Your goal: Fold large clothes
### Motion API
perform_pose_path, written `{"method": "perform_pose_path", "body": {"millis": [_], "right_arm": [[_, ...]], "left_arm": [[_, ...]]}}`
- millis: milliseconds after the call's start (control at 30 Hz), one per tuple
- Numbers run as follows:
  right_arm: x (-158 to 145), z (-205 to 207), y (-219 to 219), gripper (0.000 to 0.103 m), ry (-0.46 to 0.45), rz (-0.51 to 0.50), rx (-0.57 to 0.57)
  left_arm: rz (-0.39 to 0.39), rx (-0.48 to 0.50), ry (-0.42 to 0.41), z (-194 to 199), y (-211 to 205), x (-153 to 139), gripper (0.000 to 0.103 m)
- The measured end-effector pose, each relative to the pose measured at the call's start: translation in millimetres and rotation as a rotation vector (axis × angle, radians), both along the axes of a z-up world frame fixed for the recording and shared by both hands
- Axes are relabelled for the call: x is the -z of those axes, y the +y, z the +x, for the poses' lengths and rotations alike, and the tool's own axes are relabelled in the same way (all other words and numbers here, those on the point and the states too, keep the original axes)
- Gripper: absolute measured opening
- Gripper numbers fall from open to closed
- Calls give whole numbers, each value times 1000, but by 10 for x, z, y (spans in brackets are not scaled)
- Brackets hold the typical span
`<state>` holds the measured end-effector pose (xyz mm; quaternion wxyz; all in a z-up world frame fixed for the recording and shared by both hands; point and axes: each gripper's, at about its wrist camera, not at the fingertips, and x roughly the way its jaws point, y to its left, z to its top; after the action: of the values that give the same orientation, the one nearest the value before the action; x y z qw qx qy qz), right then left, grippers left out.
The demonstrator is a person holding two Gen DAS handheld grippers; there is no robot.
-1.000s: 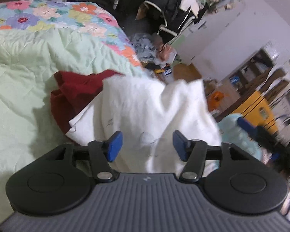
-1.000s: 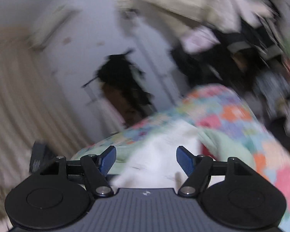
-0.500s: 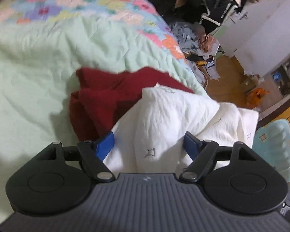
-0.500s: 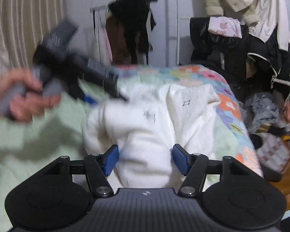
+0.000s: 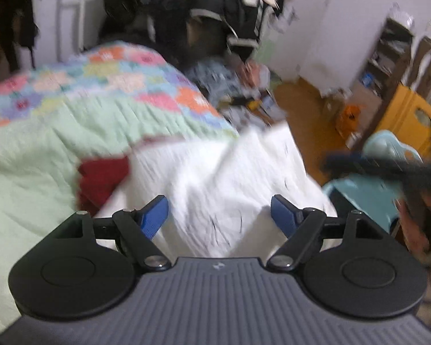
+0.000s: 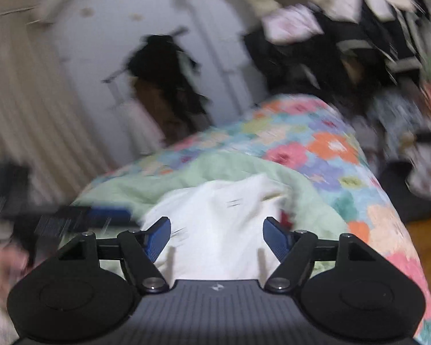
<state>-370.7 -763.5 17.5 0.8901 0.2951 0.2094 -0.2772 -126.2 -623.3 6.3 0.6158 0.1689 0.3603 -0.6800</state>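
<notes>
A crumpled white garment [image 5: 215, 172] lies on the pale green bed cover [image 5: 28, 172], partly covering a dark red garment [image 5: 103, 175]. My left gripper [image 5: 219, 215] hovers over the white cloth, jaws wide, pads clear of it. The right gripper [image 5: 373, 166] shows as a dark blur at the right, over the bed's edge. In the right wrist view my right gripper [image 6: 215, 235] has its jaws opening, the white garment [image 6: 221, 201] lying between and beyond the pads without being pinched. The left gripper [image 6: 71, 218] blurs past at the left. Both views are motion-blurred.
A floral quilt [image 5: 115, 77] covers the far end of the bed. Dark clothes [image 5: 215, 23] hang behind it, and clutter [image 5: 244, 92] lies on the wooden floor. A light blue chair [image 5: 388, 149] and a yellow cabinet [image 5: 411, 115] stand to the right.
Both cameras have swung sideways and blurred. The left jaws stand wider than a second ago. The white garment now covers more of the red one.
</notes>
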Motion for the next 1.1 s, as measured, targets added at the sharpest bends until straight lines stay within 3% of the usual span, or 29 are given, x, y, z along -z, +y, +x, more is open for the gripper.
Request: {"method": "perform_pose_path", "body": {"millis": [100,133,167,267,367,467,567,667,733,833,900,1033,1100], "right_arm": [[217,203,-203,36,32,12,-6],[286,239,-242,13,23,1,-18],[319,238,-255,4,22,-20,-10],[383,40,-174,0,18,-69,116],[386,-149,-64,0,68,-140,218],[265,-265,151,2,-56,-122,126],[127,-203,533,14,-72,-237,10],[130,-47,820,21,10,-282,-135],[360,56,867,20,128,-186,-164],[480,23,928,20,148,-179,-145],[360,-16,1011,26,155,-185,-102],[114,-1,1181,53,214,-214,-14],[13,7,1252,56,246,-206,23]], "left_arm": [[-27,6,-33,-64,53,170,79],[-35,-3,-29,-48,78,199,79],[-35,-9,-8,-17,103,209,79],[-29,-26,43,75,159,238,81],[-32,-36,80,157,203,226,82],[-61,-41,105,201,233,139,80],[-69,-39,113,192,237,66,83],[-1,-66,107,148,196,128,88],[36,-83,110,118,199,171,88],[75,-131,92,46,242,164,92],[61,-227,61,-3,328,46,97],[107,-290,39,-74,412,-175,100],[109,-289,13,-155,488,-293,103]]}}
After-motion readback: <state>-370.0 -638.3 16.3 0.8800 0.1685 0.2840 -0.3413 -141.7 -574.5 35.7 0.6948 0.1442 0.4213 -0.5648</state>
